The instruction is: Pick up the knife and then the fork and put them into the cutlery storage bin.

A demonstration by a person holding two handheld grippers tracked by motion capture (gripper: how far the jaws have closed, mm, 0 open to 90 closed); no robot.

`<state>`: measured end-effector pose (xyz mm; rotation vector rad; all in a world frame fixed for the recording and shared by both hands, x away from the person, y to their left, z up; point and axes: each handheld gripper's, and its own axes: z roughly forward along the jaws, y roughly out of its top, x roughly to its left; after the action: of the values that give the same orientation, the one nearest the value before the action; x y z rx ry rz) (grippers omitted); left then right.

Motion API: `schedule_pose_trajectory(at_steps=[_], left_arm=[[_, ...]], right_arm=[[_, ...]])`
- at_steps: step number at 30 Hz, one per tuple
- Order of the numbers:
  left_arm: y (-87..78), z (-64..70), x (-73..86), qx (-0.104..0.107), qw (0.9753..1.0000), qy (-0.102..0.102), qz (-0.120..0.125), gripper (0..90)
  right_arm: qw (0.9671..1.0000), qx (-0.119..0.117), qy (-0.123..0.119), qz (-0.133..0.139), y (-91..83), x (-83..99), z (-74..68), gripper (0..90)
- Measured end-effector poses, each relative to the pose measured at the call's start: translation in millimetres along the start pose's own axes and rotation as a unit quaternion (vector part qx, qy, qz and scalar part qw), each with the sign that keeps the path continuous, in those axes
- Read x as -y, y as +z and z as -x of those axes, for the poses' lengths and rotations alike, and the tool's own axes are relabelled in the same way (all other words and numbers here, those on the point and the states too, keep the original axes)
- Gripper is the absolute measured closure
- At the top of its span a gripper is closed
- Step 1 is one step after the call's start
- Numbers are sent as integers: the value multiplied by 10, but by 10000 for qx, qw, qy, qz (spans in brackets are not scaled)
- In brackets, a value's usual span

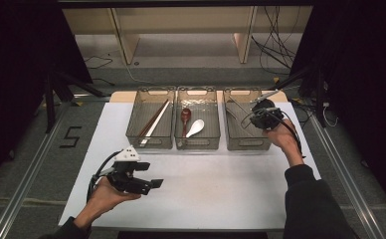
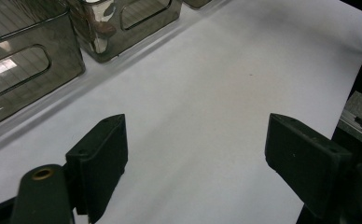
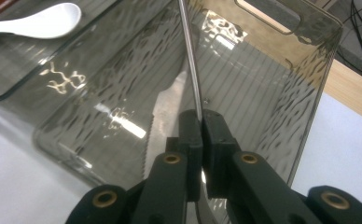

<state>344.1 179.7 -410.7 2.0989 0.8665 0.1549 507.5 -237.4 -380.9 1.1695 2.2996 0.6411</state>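
My right gripper (image 1: 263,117) hovers over the right grey bin (image 1: 248,147), shut on a thin metal utensil (image 1: 269,94) whose handle points up and away. In the right gripper view the jaws (image 3: 201,116) pinch that slim metal shaft (image 3: 191,60) above the bin (image 3: 272,79), and a serrated knife (image 3: 163,116) lies on the bin floor. My left gripper (image 1: 150,175) is low over the white table (image 1: 221,194) at the front left, open. Its jaws (image 2: 195,149) stand wide apart with bare table between them.
Three translucent grey bins stand in a row at the back. The left bin (image 1: 148,144) holds chopsticks (image 1: 155,119). The middle bin (image 1: 197,145) holds a dark red spoon (image 1: 185,117) and a white spoon (image 1: 196,128). Cables lie on the floor beyond the table.
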Motion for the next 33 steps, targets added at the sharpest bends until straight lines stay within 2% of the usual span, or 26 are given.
schedule_pose_trajectory(at_steps=[15, 33], left_arm=[[16, -5, 5, -5, 10000, 14, -53, 205], [37, -10, 11, -14, 9999, 28, -119, 205]], right_arm=[[9996, -1, 152, -233, 215, -61, 2, 877], [9986, 22, 323, -422, 356, -67, -3, 872]])
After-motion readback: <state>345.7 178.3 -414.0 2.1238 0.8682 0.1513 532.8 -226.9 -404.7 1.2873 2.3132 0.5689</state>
